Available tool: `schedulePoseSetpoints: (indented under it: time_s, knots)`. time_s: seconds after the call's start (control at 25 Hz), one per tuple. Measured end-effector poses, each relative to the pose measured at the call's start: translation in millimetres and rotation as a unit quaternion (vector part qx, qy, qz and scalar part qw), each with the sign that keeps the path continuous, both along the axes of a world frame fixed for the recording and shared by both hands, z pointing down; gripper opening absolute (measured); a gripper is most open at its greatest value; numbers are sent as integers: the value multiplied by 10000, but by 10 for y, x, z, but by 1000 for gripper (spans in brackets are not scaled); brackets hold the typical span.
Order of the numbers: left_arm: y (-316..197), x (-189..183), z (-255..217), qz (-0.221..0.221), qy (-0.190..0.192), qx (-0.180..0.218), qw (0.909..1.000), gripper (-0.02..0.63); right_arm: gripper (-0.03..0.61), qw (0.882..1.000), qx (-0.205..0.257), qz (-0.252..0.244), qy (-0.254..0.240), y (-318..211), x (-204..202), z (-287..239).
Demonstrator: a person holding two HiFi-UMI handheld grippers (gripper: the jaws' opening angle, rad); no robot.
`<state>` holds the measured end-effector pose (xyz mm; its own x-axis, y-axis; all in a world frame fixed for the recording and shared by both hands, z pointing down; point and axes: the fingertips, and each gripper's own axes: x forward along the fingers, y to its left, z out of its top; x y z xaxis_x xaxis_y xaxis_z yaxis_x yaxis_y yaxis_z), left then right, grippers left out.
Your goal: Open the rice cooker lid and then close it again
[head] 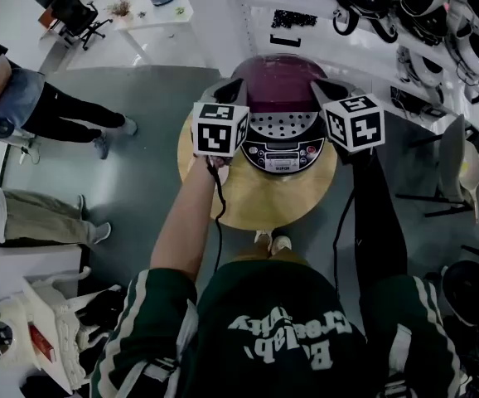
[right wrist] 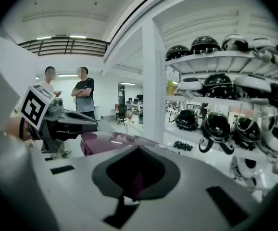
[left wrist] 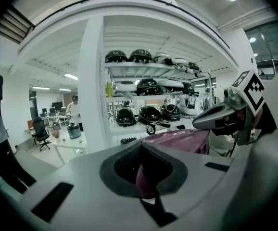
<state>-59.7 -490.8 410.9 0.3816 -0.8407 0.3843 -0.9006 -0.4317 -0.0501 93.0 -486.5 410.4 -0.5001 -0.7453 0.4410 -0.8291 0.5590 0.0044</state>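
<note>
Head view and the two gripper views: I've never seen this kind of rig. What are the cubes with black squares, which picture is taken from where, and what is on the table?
There is no robot here. A person holds a two-jaw gripper in each hand, and the marker cubes are parts of those grippers. The head view comes from a camera on the person's head, looking steeply down. It shows a rice cooker with a purple lid on a round wooden table, with one gripper at each side of the lid. The other two pictures come from cameras riding on the left gripper and the right gripper. Both pairs of jaws are drawn together. Purple shows in the slit between them, but I cannot tell whether they pinch the lid.
</note>
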Motion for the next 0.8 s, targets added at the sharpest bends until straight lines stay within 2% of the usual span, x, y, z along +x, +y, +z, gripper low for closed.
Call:
schedulePoseSetpoints:
  time_s: [0.08,0.24,0.32,0.56,0.68,0.8]
  knots:
    - [109,6,196,0,-59,-162,9999,-2,5,9998,-164,22,-79,110,-1,185]
    - [235,71,517,-19,174,-483,9987,-3,5,9985,-470,83,-280,225,18,509]
    - [265,123,647,13,126,-539,9985,-2,5,9977,-592,84,-316,260,20,649]
    - [358,179,1076,-87,-62,-917,9957,-2,5,9946,-1031,132,2,361,14,1104]
    - [378,174,1140,-206,36,-880,9959,-2,5,9945,-1031,181,13,375,17,1161]
    - [373,183,1145,-145,61,-895,9959,-2,5,9945,-997,125,286,376,8,1169]
